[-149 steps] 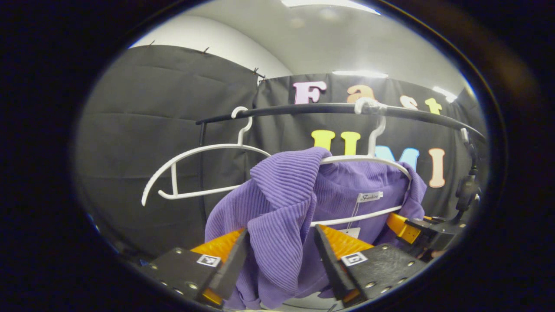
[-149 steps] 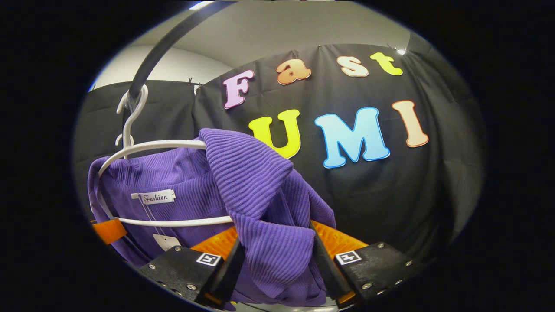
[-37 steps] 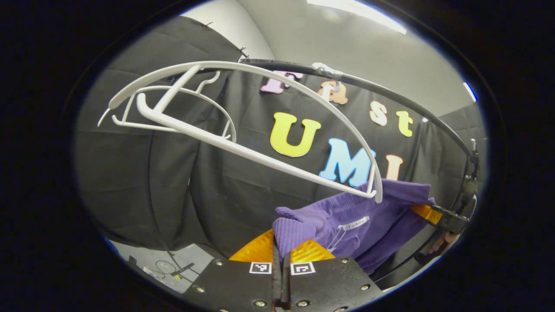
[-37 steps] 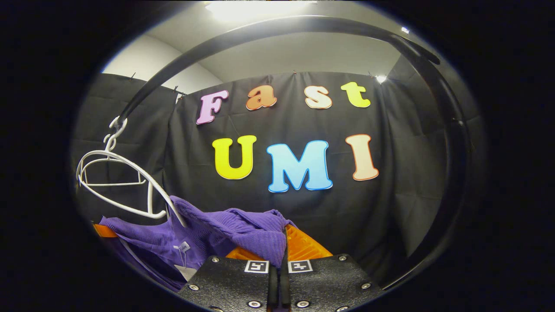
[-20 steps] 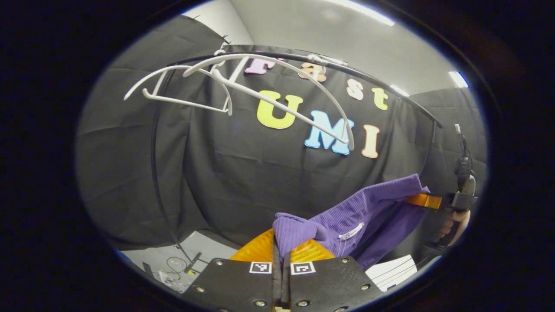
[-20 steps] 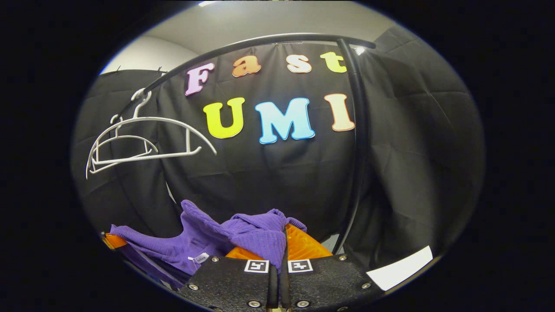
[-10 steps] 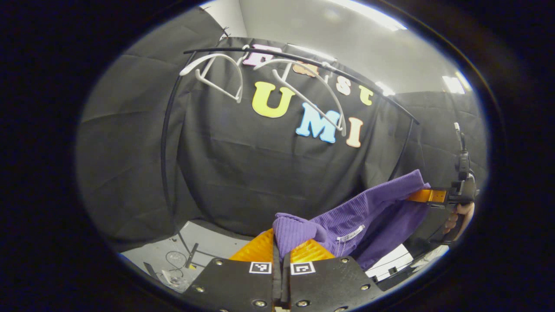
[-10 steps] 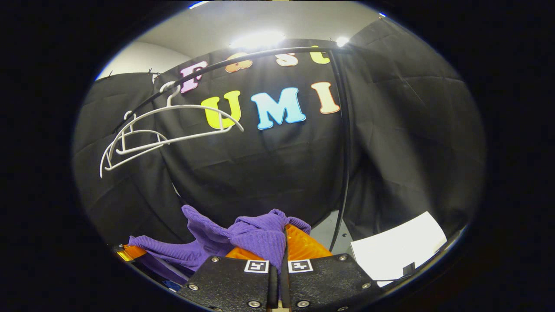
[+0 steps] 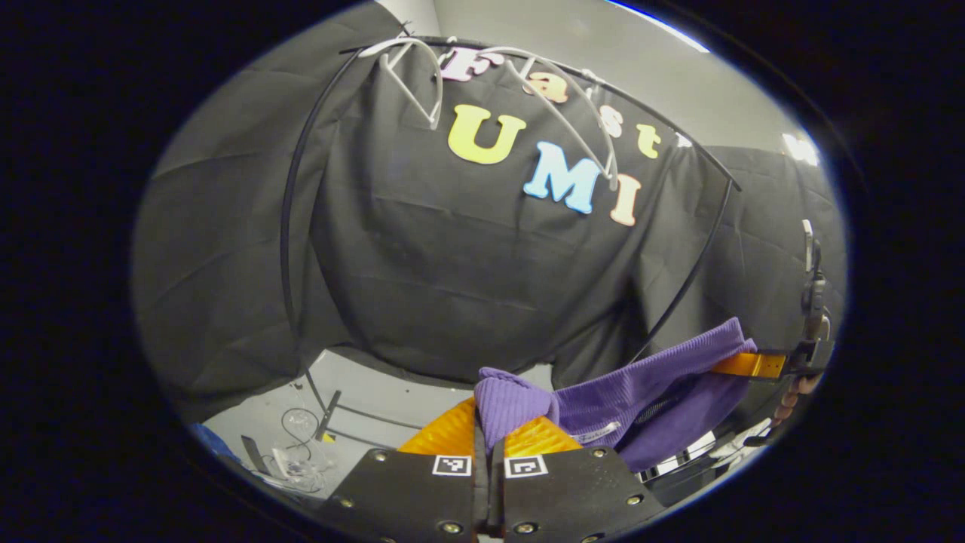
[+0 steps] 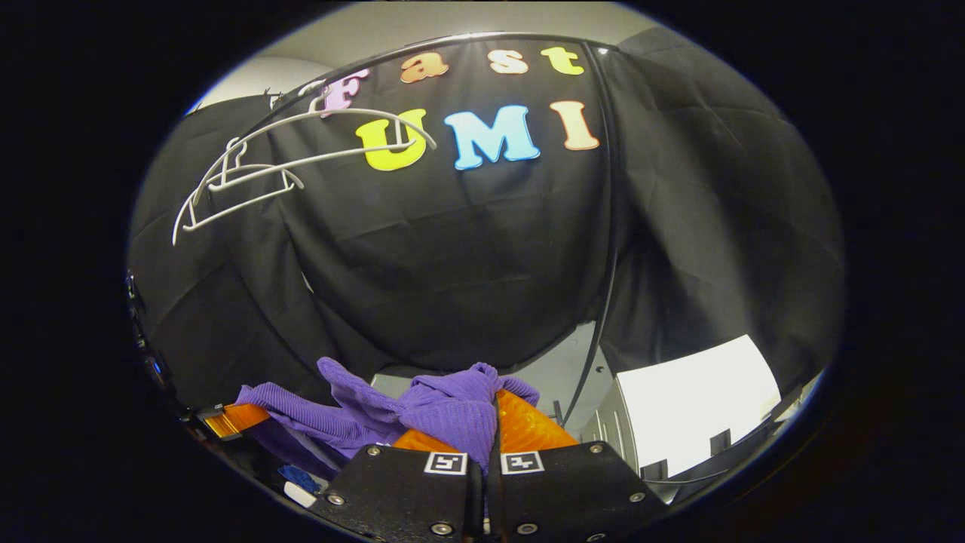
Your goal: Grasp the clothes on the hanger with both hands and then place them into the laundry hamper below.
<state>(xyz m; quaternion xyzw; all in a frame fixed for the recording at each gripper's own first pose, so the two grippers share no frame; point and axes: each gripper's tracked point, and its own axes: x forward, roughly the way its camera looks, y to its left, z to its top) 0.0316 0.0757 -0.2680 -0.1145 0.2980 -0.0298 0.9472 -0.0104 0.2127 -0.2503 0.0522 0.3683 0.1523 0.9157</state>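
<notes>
lowered since the earlier frames, with the clothes rail (image 9: 528, 60) and the two bare white hangers (image 9: 558, 113) now high above and well apart from both tools. left gripper (image 9: 488, 441) closed tight on a bunched fold of the purple ribbed garment (image 9: 633, 385), fingers pressed together with the cloth pinched between them and rising just above the tips. from that pinch, garment stretched ahead and to the right toward the right gripper (image 9: 761, 366), seen farther off in the left gripper view with part of the holding hand (image 9: 791, 392) below it. in the right gripper view, right gripper (image 10: 488, 445) likewise clamped shut on a gathered lump of the garment (image 10: 445, 407), cloth heaped directly over the closed fingertips and trailing left and ahead to the left gripper (image 10: 226, 420) at the lower left edge. garment thus slung between the two tools, off the hangers, hanging in the air. pale floor (image 9: 377, 392) with a tangle of cable (image 9: 298, 422) ahead and below the left tool; white flat panel (image 10: 693, 403) low to the right of the right tool. hamper not identifiable with certainty.
</notes>
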